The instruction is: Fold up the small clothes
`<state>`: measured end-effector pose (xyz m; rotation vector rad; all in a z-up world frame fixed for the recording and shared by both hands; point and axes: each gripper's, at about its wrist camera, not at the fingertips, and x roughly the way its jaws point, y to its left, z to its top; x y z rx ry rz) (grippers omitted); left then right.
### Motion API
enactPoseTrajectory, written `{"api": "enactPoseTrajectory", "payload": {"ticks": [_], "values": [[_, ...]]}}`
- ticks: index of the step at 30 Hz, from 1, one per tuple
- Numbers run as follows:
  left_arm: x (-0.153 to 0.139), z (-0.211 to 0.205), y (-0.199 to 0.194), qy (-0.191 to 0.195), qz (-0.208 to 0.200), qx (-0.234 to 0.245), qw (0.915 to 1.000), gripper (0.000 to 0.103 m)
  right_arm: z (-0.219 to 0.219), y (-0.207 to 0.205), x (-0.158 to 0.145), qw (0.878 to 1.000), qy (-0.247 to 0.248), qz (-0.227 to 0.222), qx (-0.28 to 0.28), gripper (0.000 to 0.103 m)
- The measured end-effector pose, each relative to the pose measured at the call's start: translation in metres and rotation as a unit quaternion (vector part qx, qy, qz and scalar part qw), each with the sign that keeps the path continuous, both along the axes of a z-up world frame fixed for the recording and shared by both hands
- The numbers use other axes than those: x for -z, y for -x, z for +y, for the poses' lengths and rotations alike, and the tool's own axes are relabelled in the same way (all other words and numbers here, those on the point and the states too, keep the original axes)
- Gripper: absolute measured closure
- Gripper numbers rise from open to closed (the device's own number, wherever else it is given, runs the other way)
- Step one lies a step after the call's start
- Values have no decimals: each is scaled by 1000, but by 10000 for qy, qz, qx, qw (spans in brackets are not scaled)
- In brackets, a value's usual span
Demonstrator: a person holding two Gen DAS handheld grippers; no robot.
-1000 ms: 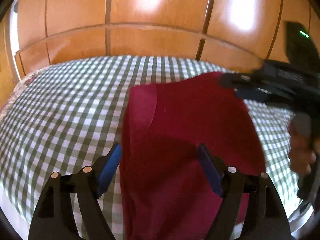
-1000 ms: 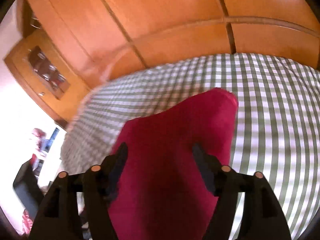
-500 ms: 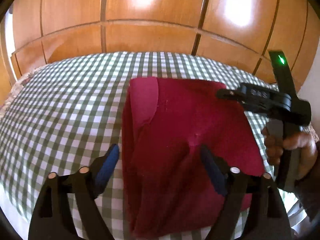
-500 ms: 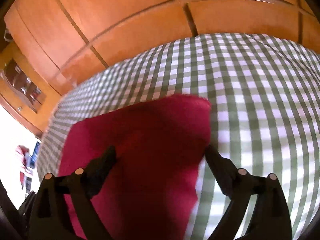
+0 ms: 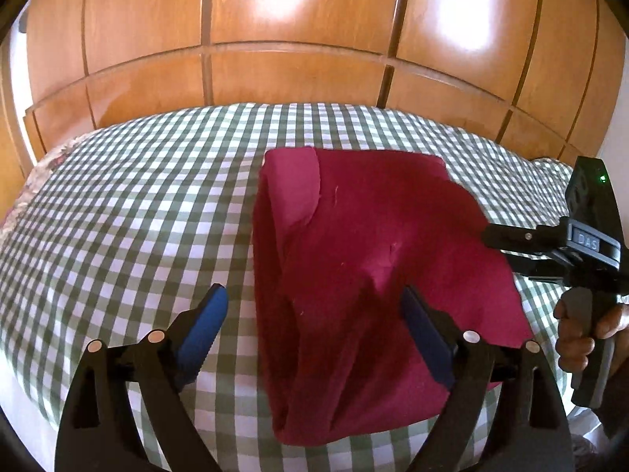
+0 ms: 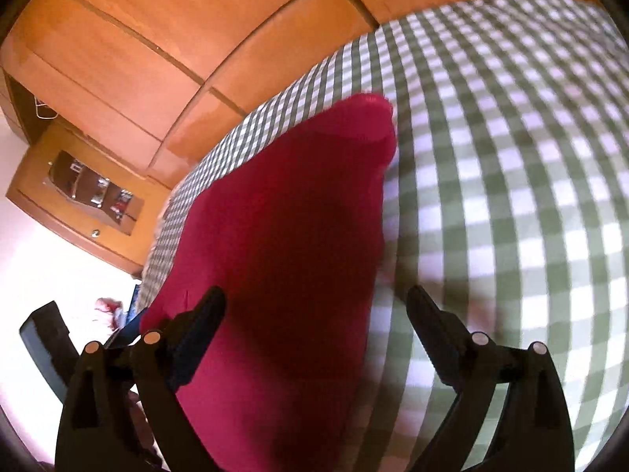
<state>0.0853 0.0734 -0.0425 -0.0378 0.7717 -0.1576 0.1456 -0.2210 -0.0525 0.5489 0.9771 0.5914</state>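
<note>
Crimson garment [image 5: 365,259] folded on checked bedspread [image 5: 129,212].
Left gripper [image 5: 314,330] and right gripper [image 6: 314,334] gape, empty; wooden headboard [image 5: 295,74] behind.

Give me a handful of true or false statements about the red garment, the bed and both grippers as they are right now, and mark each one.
1. The red garment lies on a green-and-white checked bedcover. True.
2. The left gripper is clamped shut on the garment. False: its jaws stand wide apart above the cloth, gripping nothing.
3. The right gripper has its jaws open. True.
4. The garment hangs in the air between the grippers. False: it rests on the bed.
5. Wooden panels stand behind the bed. True.
6. A second, blue garment lies beside the red one. False: only the red one shows.
</note>
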Motion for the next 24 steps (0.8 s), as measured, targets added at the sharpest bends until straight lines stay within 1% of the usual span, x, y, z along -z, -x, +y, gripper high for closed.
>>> {"api": "enactPoseTrajectory", "payload": {"ticks": [2,4,6,7,8,9,10,11,12,13,14,16,19,23,24], "values": [[4,2,0,5,37,-17,10000,15,10,-3,4,9998,-122,59,-126,10],[10,7,0,132,118,11,9998,15,20,-7,8,9996,-180,112,-211,11],[19,16,-2,577,273,98,9979,15,31,-15,14,9988,-248,191,-367,18],[25,24,-4,908,403,145,9949,19,38,-18,17,9988,-176,199,-408,24],[36,36,-8,1534,646,218,9858,30,44,-20,18,9988,-92,166,-441,28],[44,43,-10,1956,806,304,9769,35,49,-22,18,9987,-55,162,-470,30],[52,51,-11,2336,889,347,9676,42,53,-23,17,9987,-31,177,-487,35],[56,56,-10,2590,887,360,9611,45,55,-22,15,9987,-2,161,-491,41],[58,58,-9,2709,877,396,9578,48,56,-21,11,9987,43,118,-488,44],[59,60,-8,2854,868,461,9533,54,57,-17,6,9988,82,57,-479,50],[59,61,-6,3002,873,518,9485,59,57,-15,1,9988,108,-1,-470,54],[57,61,-4,3134,860,563,9440,61,59,-4,-12,9986,192,-211,-452,57],[45,47,1,3254,787,779,9391,61,41,15,-28,9982,109,-481,-343,59],[22,2,-7,3156,726,1326,9368,61,-11,38,-50,9969,24,-780,115,60],[16,-17,-13,3132,735,1532,9343,61,-26,44,-54,9960,37,-851,261,60]]}}
